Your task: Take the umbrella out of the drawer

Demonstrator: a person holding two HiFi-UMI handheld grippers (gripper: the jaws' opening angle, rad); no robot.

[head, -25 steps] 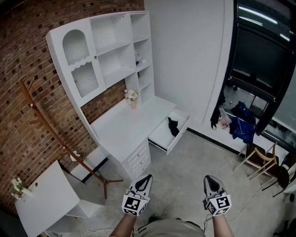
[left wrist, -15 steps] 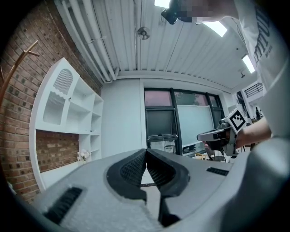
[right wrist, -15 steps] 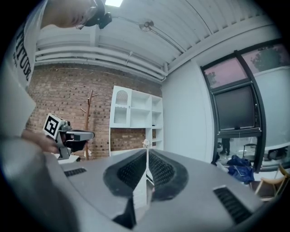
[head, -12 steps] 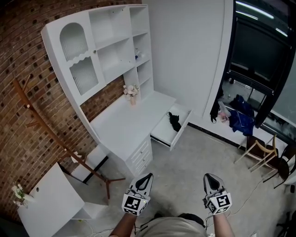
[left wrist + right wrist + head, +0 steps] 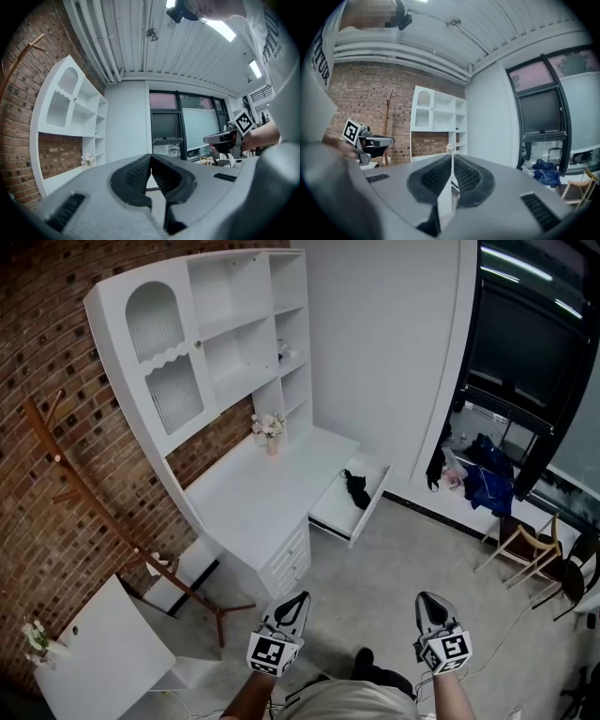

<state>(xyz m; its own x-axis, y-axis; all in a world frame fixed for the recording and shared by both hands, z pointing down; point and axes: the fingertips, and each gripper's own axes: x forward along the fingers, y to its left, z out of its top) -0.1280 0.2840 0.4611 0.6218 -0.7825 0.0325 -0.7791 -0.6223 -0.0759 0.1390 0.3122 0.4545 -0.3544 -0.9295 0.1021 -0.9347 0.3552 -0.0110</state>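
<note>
A black folded umbrella (image 5: 356, 489) lies in the open white drawer (image 5: 364, 520) that sticks out from the right end of the white desk (image 5: 253, 507). My left gripper (image 5: 298, 599) and right gripper (image 5: 428, 599) are held low at the bottom of the head view, well short of the drawer. Both point level toward the desk side of the room. The jaws of each meet at the tips with nothing between them. In the left gripper view the right gripper (image 5: 220, 138) shows at the right; in the right gripper view the left gripper (image 5: 375, 139) shows at the left.
A white shelf unit (image 5: 211, 343) tops the desk, with a small flower vase (image 5: 271, 431) on the desktop. A wooden coat stand (image 5: 103, 512) leans at the left, a white side table (image 5: 103, 643) at bottom left. Blue clothes (image 5: 487, 479) and a wooden chair (image 5: 525, 554) stand right.
The desk and open drawer have shifted slightly in the head view as the person walks; both grippers keep their place at the bottom, still shut.
</note>
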